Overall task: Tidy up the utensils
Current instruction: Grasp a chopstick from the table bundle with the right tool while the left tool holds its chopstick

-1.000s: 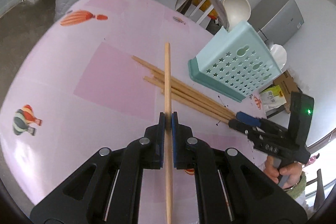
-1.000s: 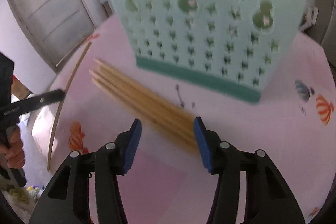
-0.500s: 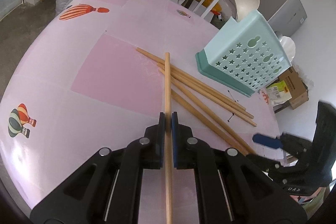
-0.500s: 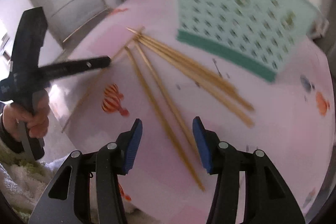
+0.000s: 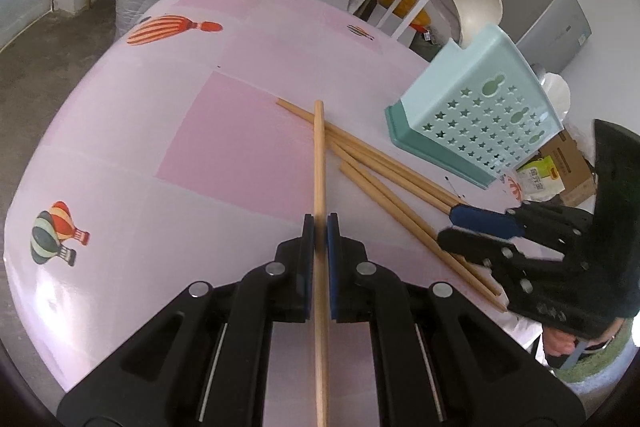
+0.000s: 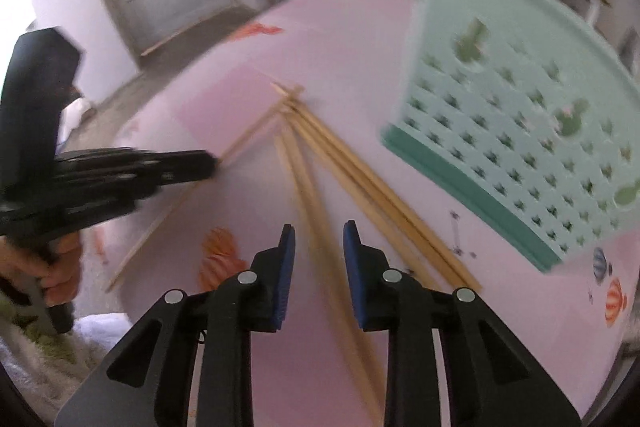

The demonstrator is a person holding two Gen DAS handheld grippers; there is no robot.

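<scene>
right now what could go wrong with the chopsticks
1. The right tool is closing over two chopsticks lying side by side; it may pinch both or flick one away.
2. The left tool holds its chopstick with its tip crossing the pile; lowering it could scatter them.
3. The holder stands close by and could get bumped.

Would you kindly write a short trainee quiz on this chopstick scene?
1. True or false: the left gripper is shut on a chopstick.
2. What stands on the pink table beside the loose chopsticks? A) teal utensil basket B) glass jar C) metal pot
3. Fill in: the right gripper is closing above ____ lying on the table.

Key: 1 true; 2 A; 3 chopsticks.
</scene>
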